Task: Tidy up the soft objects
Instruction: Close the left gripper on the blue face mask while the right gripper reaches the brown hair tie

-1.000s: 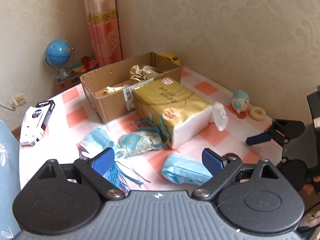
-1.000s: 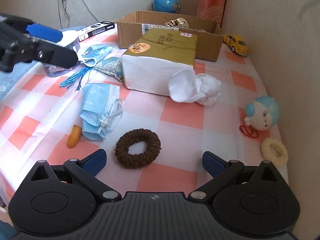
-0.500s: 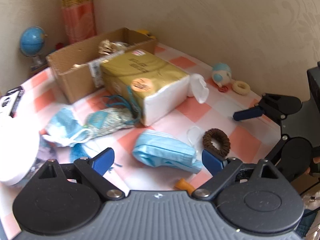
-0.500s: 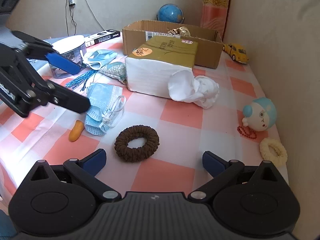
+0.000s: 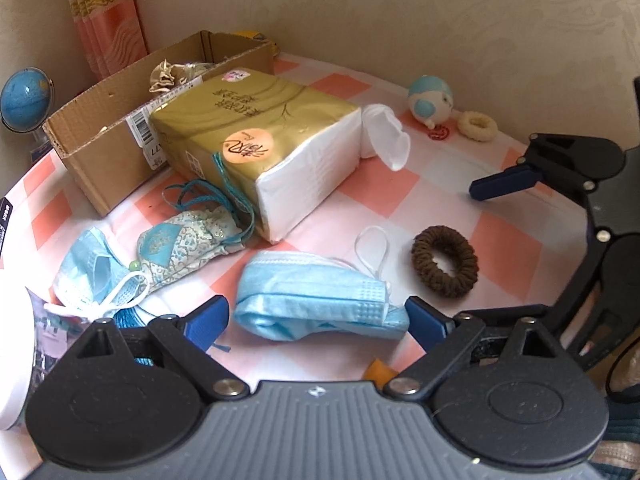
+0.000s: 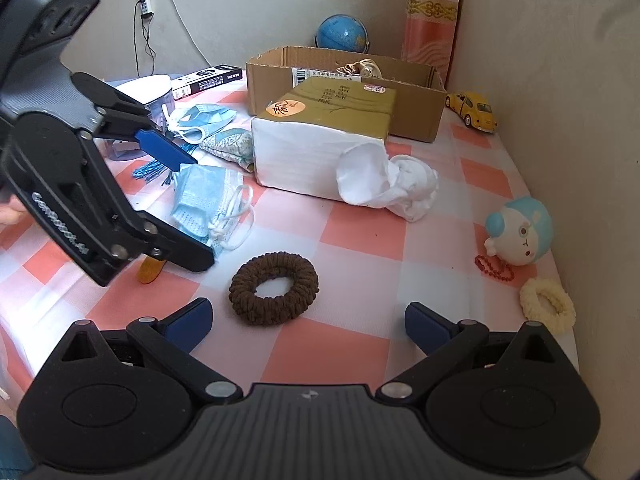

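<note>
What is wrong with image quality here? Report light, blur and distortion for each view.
Left wrist view: strong fisheye bending, dark vignette corners, soft daylight, the white lid at the left edge blurred, the blue mask sharp. Right wrist view: same curved edges, even light with faint shadows under the brown scrunchie, the left gripper close and large, no glare.

Home room, checked tablecloth (image 6: 360,240), patterned curtain (image 6: 432,12), desk globe (image 6: 342,32), toy car (image 6: 472,110), wallpapered walls
</note>
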